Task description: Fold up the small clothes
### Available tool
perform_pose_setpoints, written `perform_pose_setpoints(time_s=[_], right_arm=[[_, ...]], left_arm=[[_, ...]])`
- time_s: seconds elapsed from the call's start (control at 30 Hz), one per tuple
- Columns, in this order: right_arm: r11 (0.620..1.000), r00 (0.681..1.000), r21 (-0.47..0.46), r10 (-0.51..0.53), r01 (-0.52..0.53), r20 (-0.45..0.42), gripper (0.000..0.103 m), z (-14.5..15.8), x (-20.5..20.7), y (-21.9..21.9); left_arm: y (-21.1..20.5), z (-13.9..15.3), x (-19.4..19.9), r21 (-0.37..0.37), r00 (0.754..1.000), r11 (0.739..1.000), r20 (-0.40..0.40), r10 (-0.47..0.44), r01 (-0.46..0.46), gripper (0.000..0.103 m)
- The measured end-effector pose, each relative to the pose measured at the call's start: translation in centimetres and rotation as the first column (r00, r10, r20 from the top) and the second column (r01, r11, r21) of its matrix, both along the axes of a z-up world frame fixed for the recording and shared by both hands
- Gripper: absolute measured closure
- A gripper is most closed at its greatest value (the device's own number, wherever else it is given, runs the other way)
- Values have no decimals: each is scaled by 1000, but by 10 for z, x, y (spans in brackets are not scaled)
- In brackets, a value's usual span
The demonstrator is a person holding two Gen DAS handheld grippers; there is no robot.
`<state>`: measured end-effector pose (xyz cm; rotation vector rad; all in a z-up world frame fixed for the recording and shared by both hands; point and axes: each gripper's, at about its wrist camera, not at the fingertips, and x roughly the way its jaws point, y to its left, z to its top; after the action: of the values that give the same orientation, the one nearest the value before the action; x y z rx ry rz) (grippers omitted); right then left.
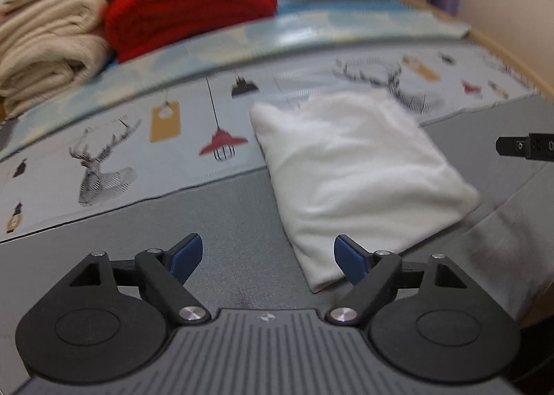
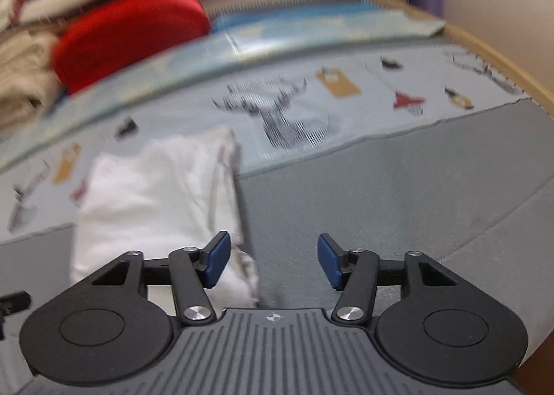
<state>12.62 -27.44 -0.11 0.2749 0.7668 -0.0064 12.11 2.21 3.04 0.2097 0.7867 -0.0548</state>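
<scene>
White folded garment (image 1: 360, 173) looks loosely stacked; a careless snag could undo it. Left gripper (image 1: 268, 258) and right gripper (image 2: 273, 263) hover empty, jaws spread.

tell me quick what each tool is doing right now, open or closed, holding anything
Left tool: open, holding nothing, white folded garment just ahead.
Right tool: open, holding nothing.

My left gripper (image 1: 268, 256) hovers, jaws apart and empty, at the near corner of the folded white garment (image 1: 356, 173) lying on the grey sheet (image 1: 221, 221).
</scene>
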Motion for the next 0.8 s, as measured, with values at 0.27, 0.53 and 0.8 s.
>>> perform_pose_setpoints(time_s=[0.27, 0.53, 0.8], right_arm=[[987, 962, -68, 155, -143, 223, 14, 67, -62, 2], [986, 925, -28, 164, -164, 343, 10, 83, -120, 2], [989, 965, -6, 147, -149, 217, 10, 59, -112, 17]], left_arm=[[-5, 69, -51, -30, 972, 996, 219, 86, -81, 7], [-18, 63, -112, -166, 947, 973, 254, 198, -159, 0], [-52, 12, -105, -67, 981, 980, 46, 189, -185, 1]])
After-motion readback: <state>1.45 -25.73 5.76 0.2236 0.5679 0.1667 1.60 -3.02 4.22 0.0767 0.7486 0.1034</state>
